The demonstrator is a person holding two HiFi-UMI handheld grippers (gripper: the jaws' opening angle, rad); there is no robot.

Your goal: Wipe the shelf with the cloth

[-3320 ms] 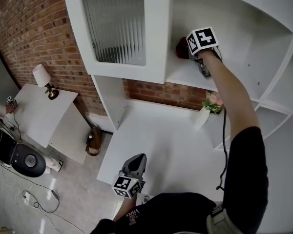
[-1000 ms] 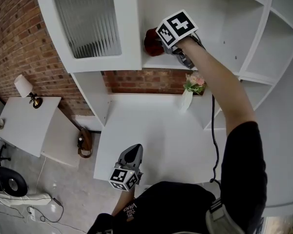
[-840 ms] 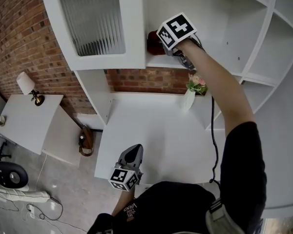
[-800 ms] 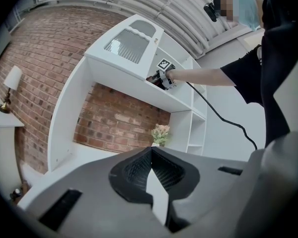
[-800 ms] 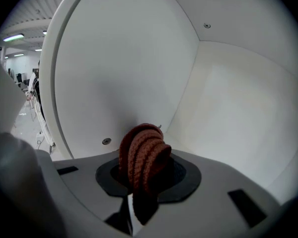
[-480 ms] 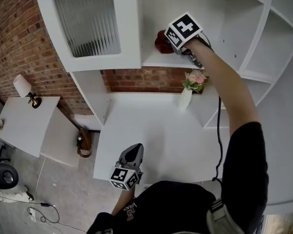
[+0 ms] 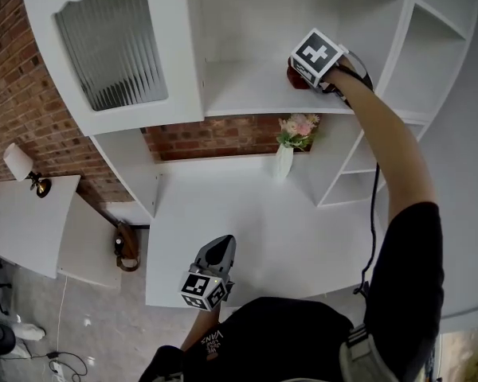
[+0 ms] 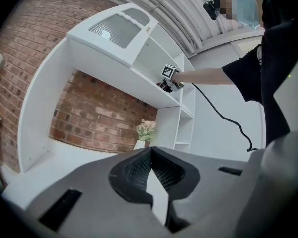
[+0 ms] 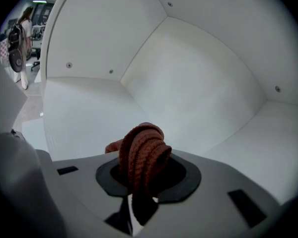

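My right gripper (image 7: pixel 303 76) is shut on a reddish-brown knitted cloth (image 9: pixel 141 155). In the head view the cloth (image 7: pixel 291 76) rests on the white shelf board (image 7: pixel 239 87) near its right end, under the marker cube. The right gripper view looks into the shelf's inner corner, with the bunched cloth (image 9: pixel 141 155) sticking up from the jaws. My left gripper (image 7: pixel 214 259) hangs low by the front edge of the white desk (image 7: pixel 223 229), shut, with nothing between its jaws. From the left gripper view the right gripper (image 8: pixel 165 86) is small and far off on the shelf.
A white vase of pink flowers (image 7: pixel 287 145) stands on the desk under the shelf. A cabinet door with ribbed glass (image 7: pixel 111 42) hangs left of the shelf. Open cubbies (image 7: pixel 430 50) lie to the right. A brick wall (image 7: pixel 215 138), side table and lamp (image 7: pixel 22 165) are at left.
The right gripper has slid the cloth rightward along the shelf, from beside the cabinet door toward the shelf's right end. The left gripper has stayed put.
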